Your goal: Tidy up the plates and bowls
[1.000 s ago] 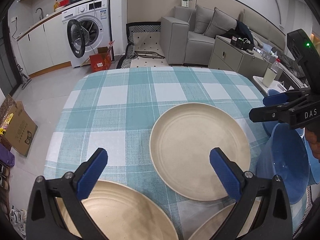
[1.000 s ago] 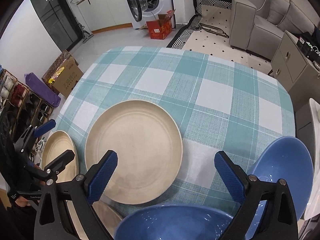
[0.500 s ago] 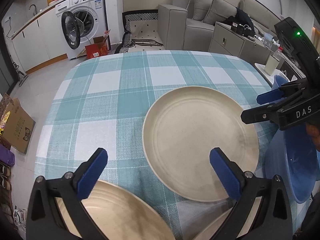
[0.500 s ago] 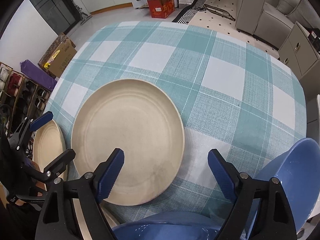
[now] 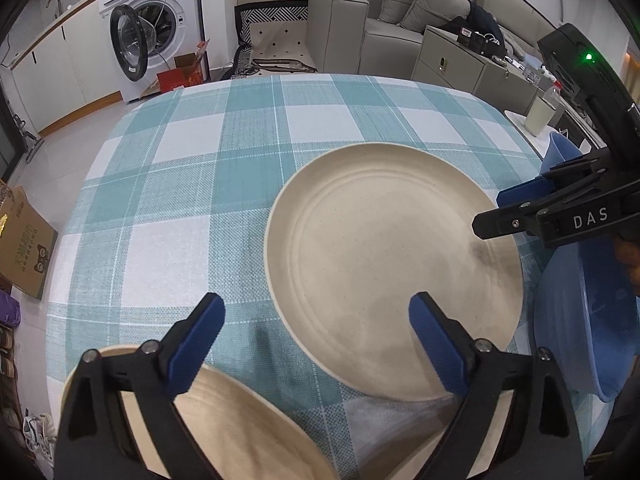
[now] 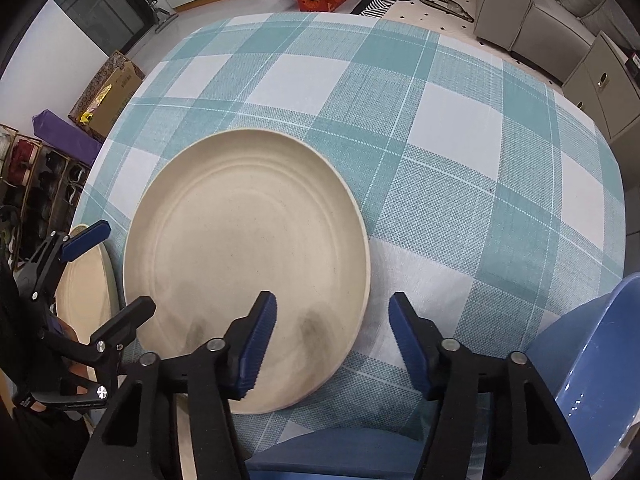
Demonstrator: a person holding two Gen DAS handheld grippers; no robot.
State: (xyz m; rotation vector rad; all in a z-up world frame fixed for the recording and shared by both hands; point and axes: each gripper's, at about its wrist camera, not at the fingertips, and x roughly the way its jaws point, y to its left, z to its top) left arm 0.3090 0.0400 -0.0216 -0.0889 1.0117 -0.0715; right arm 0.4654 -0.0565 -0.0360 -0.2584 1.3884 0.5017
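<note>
A large beige plate [image 5: 392, 272] lies on the checked tablecloth [image 5: 240, 152]. My left gripper [image 5: 316, 336] hovers at its near-left rim, jaws wide and closing slightly. One pad is over the plate and one over the cloth, and neither touches. My right gripper [image 6: 332, 340] points steeply down at the plate [image 6: 240, 240], jaws closing. The plate's right rim is between the fingers, and the pads stand apart from it. A second beige plate [image 5: 224, 420] lies under the left gripper. Blue bowls [image 6: 592, 352] [image 6: 332, 456] sit beside and below the right gripper.
A third beige plate's edge [image 5: 432, 452] shows at the bottom of the left wrist view. The table's far half is bare cloth [image 6: 460, 140]. Beyond it are a washing machine [image 5: 152, 40], a grey sofa [image 5: 380, 20], cabinets and a cardboard box [image 5: 24, 248] on the floor.
Both grippers have sunk toward the table, so the large plate looks bigger. The right jaws have narrowed markedly and the left jaws slightly. The plates and bowls have not moved.
</note>
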